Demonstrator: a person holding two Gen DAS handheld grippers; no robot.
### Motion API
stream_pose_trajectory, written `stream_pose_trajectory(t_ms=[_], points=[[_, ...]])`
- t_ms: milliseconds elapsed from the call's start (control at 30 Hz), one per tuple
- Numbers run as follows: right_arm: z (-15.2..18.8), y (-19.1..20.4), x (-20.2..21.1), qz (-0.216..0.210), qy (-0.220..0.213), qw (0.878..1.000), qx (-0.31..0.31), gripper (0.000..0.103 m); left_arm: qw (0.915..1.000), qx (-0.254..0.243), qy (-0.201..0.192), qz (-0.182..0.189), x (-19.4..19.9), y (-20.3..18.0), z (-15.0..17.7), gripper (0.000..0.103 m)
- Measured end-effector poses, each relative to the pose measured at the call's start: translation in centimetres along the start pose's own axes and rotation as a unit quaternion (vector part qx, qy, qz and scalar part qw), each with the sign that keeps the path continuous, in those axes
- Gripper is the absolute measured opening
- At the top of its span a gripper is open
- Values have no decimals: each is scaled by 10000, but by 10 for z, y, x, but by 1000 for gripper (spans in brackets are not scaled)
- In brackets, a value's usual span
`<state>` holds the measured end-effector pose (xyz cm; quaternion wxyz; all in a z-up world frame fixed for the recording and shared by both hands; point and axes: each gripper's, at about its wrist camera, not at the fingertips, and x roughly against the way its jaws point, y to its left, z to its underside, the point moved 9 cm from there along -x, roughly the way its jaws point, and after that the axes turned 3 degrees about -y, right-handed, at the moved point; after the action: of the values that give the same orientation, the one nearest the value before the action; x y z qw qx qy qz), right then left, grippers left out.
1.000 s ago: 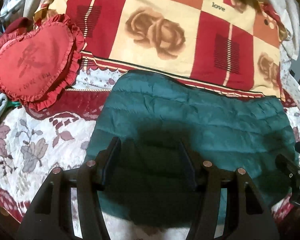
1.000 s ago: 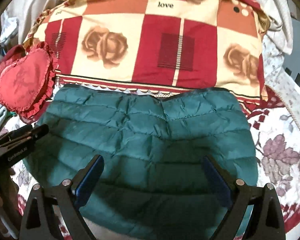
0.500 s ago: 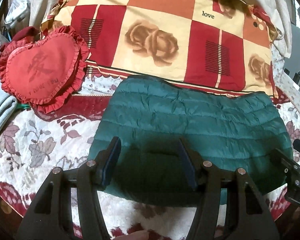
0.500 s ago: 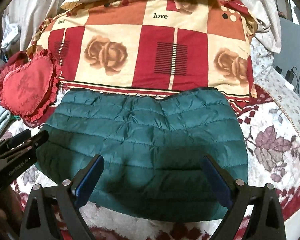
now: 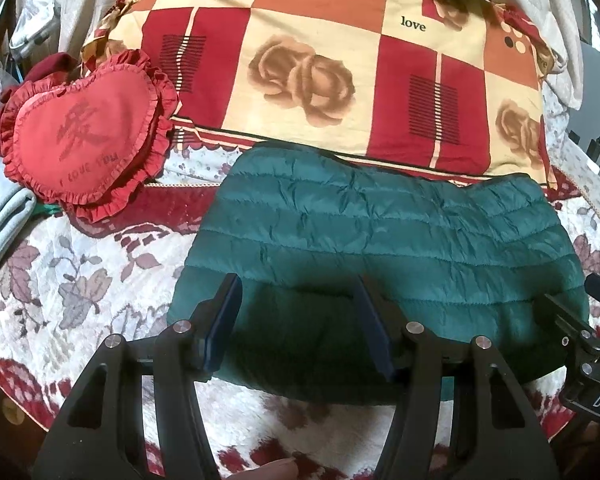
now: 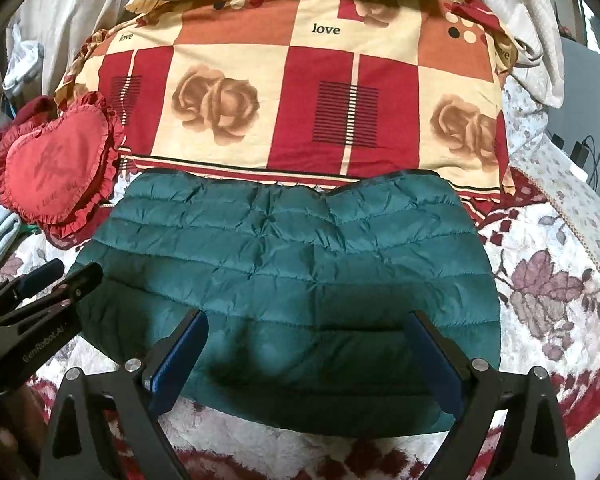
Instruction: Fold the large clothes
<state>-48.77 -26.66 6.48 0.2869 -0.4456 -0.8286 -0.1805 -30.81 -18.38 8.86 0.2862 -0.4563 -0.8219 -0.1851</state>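
Observation:
A dark green quilted puffer garment lies folded into a flat rectangle on the floral bedspread; it also shows in the right wrist view. My left gripper is open and empty, held above the garment's near left part. My right gripper is open wide and empty, held above the garment's near edge. The right gripper's body shows at the right edge of the left wrist view. The left gripper's body shows at the left of the right wrist view.
A large red and cream rose-patterned pillow lies just behind the garment. A red heart-shaped frilled cushion sits at the left. Folded pale blue cloth lies at the far left. The floral bedspread extends to the right.
Both grippers have drawn back and up from the garment, so more of it and the bedspread in front shows. The garment itself has not moved.

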Motion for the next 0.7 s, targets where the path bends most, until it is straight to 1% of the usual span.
stream_pose_trajectory(t_ms=[333,700], points=[[-3,2,8,66,-113,9999,-5,97,10000,-20,-16,62,3,-5,1,58],[-2,-2,10,92,-67,9999,-97,97,10000,-5,-37,54,6,-7,0,58]])
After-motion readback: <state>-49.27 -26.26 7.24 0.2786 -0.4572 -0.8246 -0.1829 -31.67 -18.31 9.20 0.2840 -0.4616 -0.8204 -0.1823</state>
